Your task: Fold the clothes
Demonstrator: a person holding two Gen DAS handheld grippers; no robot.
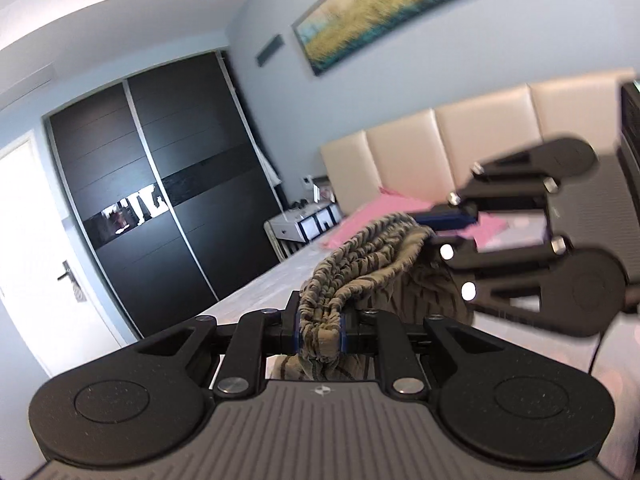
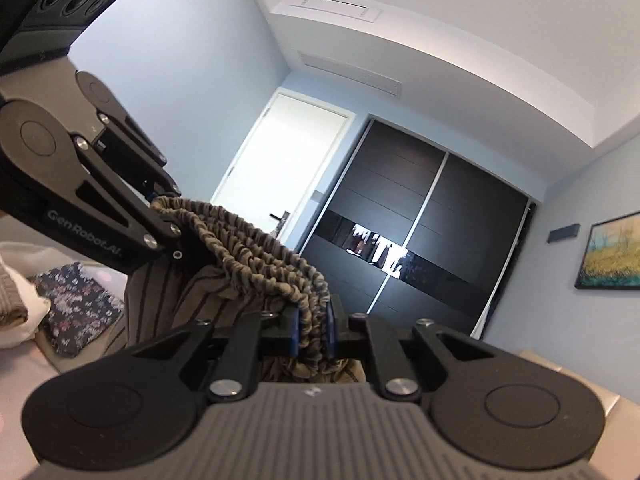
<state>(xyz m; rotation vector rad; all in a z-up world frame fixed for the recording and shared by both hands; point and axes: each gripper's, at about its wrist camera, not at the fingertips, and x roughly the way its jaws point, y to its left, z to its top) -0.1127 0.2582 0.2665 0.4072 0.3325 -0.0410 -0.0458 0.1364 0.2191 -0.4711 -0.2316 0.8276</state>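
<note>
left wrist: both grippers pinch waistband [image 1: 320, 326].

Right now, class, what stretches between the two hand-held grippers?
The garment's gathered elastic waistband spans from the left hand-held gripper to the right hand-held gripper, both clamped on it, clearest in the right wrist view.
</note>
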